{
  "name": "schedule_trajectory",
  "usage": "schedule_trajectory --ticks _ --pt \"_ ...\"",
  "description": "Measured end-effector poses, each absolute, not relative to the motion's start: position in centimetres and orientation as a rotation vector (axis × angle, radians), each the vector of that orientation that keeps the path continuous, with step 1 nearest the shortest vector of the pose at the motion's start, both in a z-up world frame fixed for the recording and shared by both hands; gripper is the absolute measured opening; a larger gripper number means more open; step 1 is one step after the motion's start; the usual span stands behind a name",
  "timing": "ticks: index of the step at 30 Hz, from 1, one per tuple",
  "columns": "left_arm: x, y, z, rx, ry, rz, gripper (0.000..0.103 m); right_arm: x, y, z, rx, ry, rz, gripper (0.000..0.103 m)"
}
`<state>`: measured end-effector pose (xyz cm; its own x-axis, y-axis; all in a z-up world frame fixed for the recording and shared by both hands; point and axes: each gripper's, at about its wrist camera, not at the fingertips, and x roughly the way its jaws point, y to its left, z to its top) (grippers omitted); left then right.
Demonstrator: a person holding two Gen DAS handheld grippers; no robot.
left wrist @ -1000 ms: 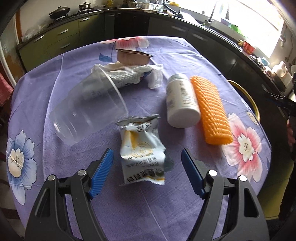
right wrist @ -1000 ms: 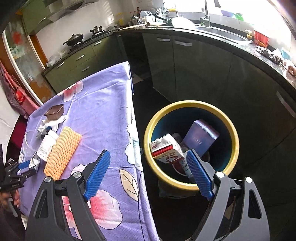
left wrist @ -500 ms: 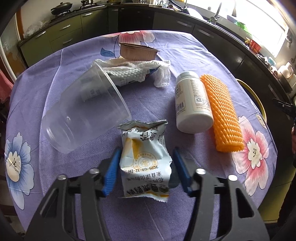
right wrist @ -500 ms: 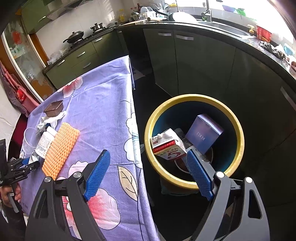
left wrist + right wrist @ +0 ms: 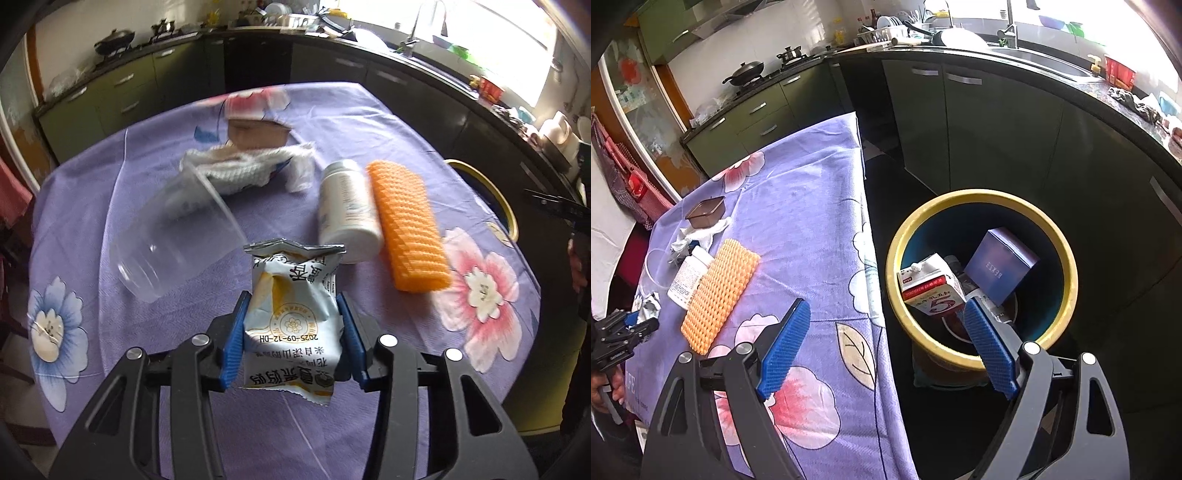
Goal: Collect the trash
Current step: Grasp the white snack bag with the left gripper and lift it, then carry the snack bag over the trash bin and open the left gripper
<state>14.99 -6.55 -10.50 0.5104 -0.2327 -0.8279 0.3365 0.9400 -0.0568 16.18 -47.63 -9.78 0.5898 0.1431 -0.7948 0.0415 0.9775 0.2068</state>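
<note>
Left claw (image 5: 291, 332) has just been closing and now has both blue pads pressed on the sides of the white-and-yellow snack wrapper (image 5: 293, 317), crumpled top edge poking out ahead of the fingers. Taking the wrapper as reference on the purple floral surface (image 5: 369, 118): clear plastic cup (image 5: 173, 236) lies on its side just left, white bottle (image 5: 347, 210) lies just beyond to the right, orange ribbed mesh (image 5: 406, 225) touches the bottle's far side, crumpled tissue (image 5: 251, 170) and a brown tray (image 5: 256, 134) sit farther back. Right claw (image 5: 886, 343) is wide open, nothing between the pads, hanging over the surface edge beside the yellow-rimmed bin (image 5: 1067, 258). Bin holds a milk carton (image 5: 931, 286) and a blue box (image 5: 1001, 266).
</note>
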Motion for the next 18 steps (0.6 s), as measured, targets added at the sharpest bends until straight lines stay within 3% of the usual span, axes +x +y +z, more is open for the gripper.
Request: schedule_trajectory --ticks 9,18 --pt "13.1 -10.5 -6.3 0.163 0.897 -0.468 0.045 13.9 -49.3 -10.9 0.227 0.947 0.012 0.085" --pt "15.8 -20.3 -4.8 0.234 0.886 -0.656 0.045 11.3 -53.2 -11.4 0.190 0.919 -0.110 0.085"
